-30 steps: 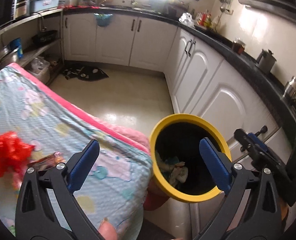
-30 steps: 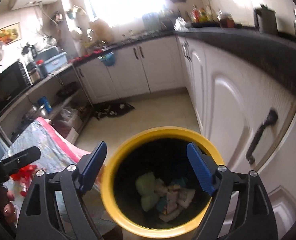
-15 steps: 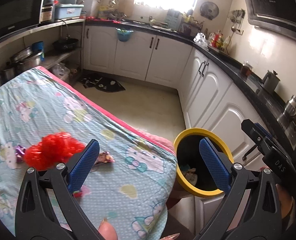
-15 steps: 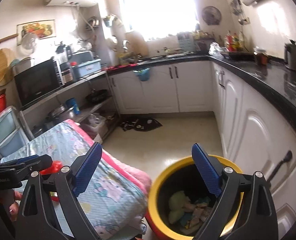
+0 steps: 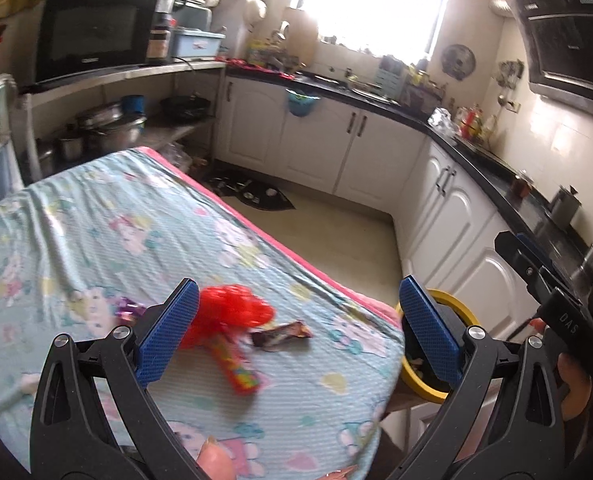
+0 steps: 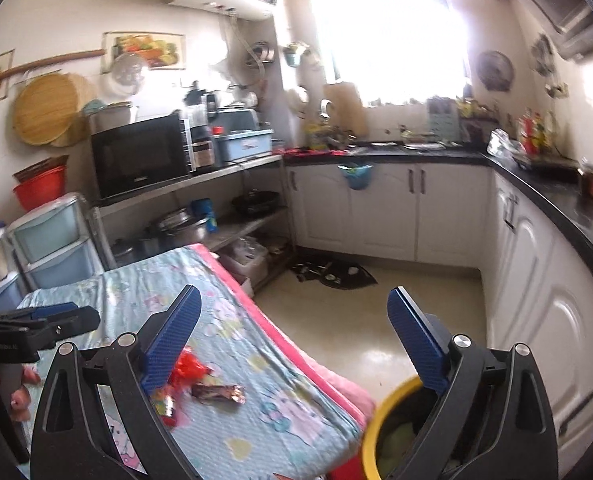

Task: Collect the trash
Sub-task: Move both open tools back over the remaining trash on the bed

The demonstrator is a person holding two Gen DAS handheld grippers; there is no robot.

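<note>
A: Where's your trash?

B: On the table (image 5: 96, 216), near its front corner. Red mesh (image 5: 232, 310) touches the candy tube (image 5: 238, 368) below it; the brown wrapper (image 5: 282, 334) lies just beside, toward the pink edge. A purple scrap (image 5: 128, 307) sits further in. Your bin (image 5: 452, 304) stands on the floor, tucked against that corner, rim below the tabletop.

A: And your tools?

B: Your left tool (image 5: 296, 328) is spread wide, holding nothing, above the red mesh. Your right tool (image 6: 292, 340) has its jaws opening, nothing between them, over the floor between table and bin.

A: Room for you to move?

B: Open floor (image 6: 356, 320) runs between the table's pink edge and the white cabinets (image 6: 536, 280). A dark mat (image 6: 332, 272) lies far off. Shelves (image 6: 232, 224) with pots close in behind the table.
</note>
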